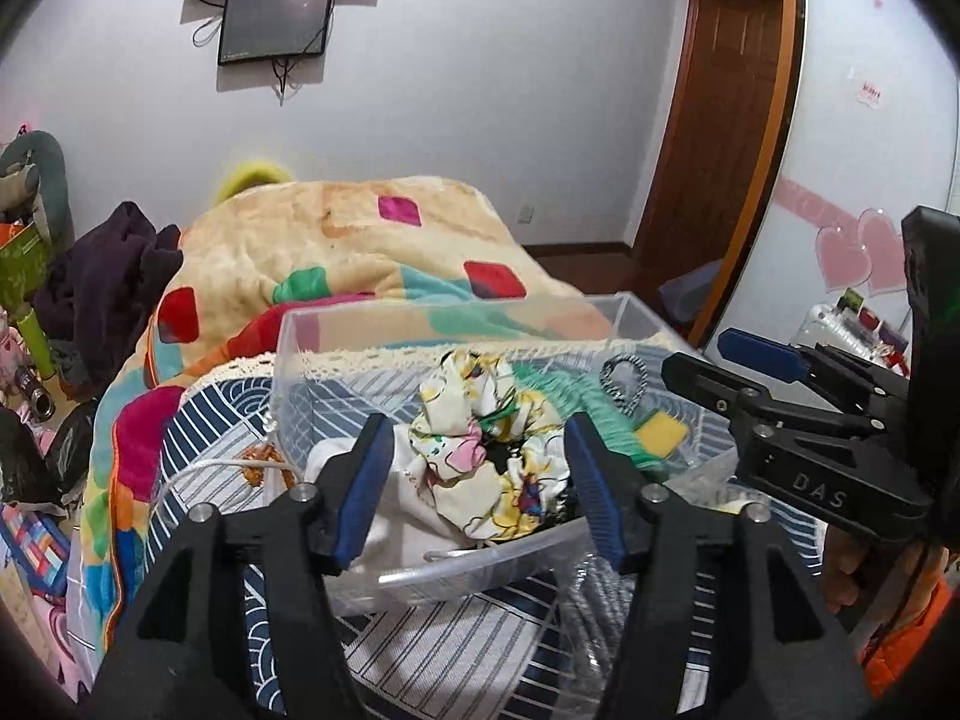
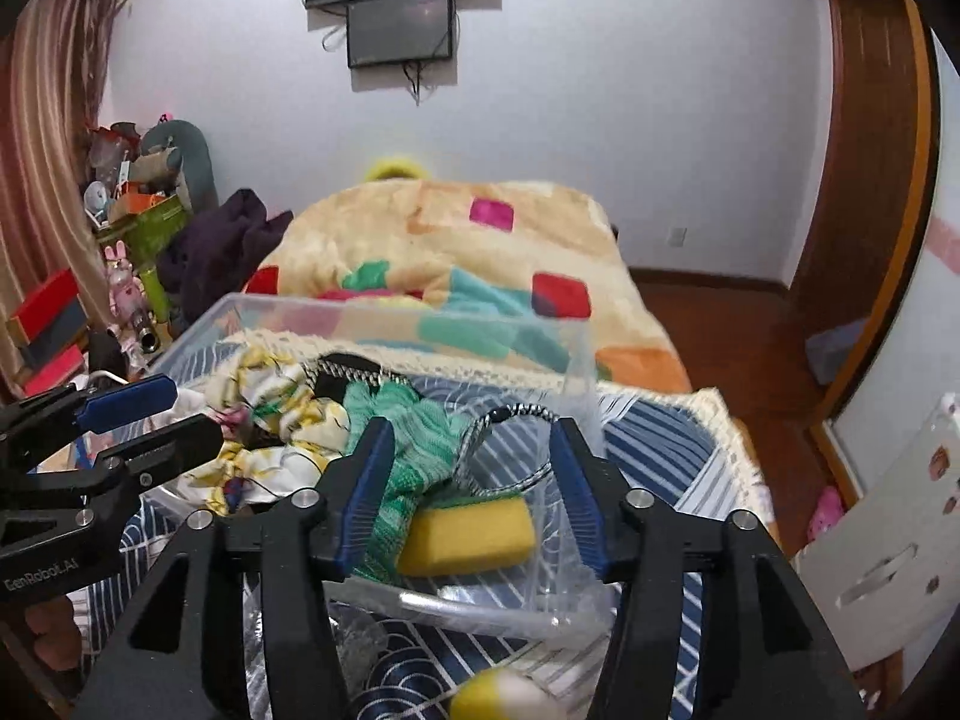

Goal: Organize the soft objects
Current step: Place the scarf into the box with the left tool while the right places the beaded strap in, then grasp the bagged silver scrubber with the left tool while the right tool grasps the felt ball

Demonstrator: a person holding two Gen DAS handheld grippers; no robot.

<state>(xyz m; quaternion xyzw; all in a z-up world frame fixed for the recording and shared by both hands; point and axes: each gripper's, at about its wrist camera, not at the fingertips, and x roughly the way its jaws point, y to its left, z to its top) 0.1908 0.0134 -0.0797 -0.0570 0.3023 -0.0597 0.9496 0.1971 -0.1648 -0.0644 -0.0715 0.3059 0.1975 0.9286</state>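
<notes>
1. A clear plastic bin (image 1: pixel 456 324) sits on a blue-and-white patterned cloth (image 1: pixel 420 648) spread on the bed; it already holds the soft things.
2. Inside, from left to right: a white cloth (image 1: pixel 396 516), a floral scrunchie (image 1: pixel 480 450), a green knitted cloth (image 2: pixel 408 438), a yellow sponge (image 2: pixel 468 531) and a black-and-white cord loop (image 2: pixel 510 444).
3. The left claw (image 1: pixel 474 474) hangs over the near rim, jaws spread wide and holding nothing; the scrunchie lies directly ahead, between its blue pads (image 1: pixel 360 480).
4. The right claw (image 2: pixel 471 474) is likewise wide and empty, at the bin's near right corner; the sponge lies just ahead between its pads, long axis running left to right, across the jaw line.
5. Judged from this, the right claw is nearer the sponge and green cloth, the left nearer the scrunchie.
6. A yellow-and-white soft object (image 2: pixel 510 696) lies outside the bin, nearest the right claw; it may be next.
</notes>
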